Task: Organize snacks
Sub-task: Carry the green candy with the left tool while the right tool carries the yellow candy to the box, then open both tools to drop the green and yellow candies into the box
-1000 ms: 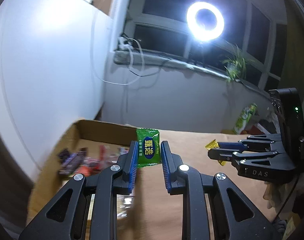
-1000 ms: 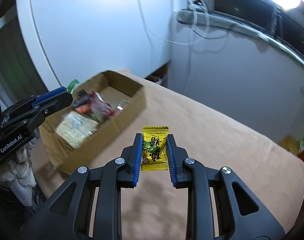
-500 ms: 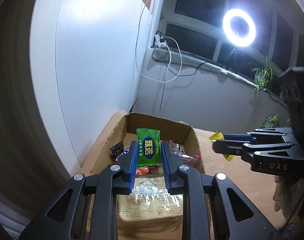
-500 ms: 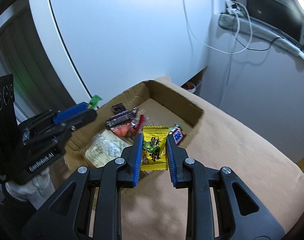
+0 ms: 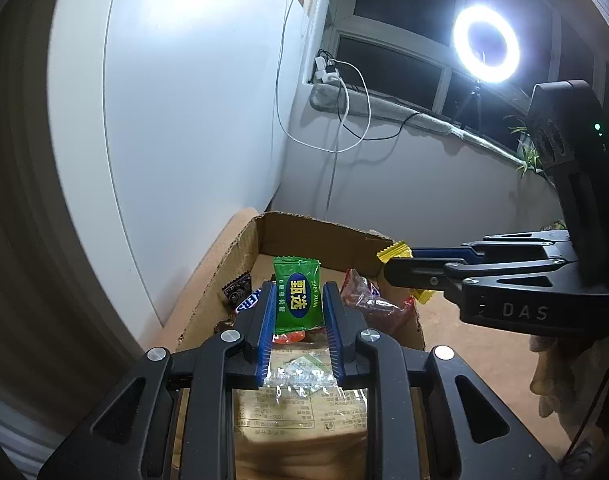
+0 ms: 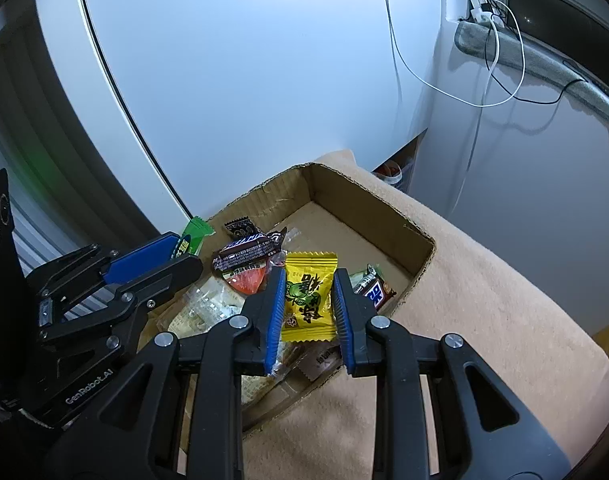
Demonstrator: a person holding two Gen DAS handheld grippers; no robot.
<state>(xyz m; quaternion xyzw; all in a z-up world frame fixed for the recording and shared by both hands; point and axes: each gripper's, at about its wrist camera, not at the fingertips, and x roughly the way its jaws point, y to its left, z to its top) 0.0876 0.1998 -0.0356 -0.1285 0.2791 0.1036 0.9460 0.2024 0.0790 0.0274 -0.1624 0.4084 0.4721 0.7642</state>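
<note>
Left gripper (image 5: 298,304): black frame, blue ribbed pads, holding green sachet (image 5: 297,294) with a blue oval and yellow characters. Right gripper (image 6: 309,300): same black/blue, holding yellow sachet (image 6: 309,294) printed with a green cartoon and black characters (red mark near its bottom). Cardboard box (image 6: 368,196): plain brown. At 10 o'clock from the yellow one, a dark brown bar wrapper (image 6: 246,254) with white lettering; at 3 o'clock, a brown, blue and white wrapper (image 6: 374,290). Tablecloth (image 6: 484,300): beige.
</note>
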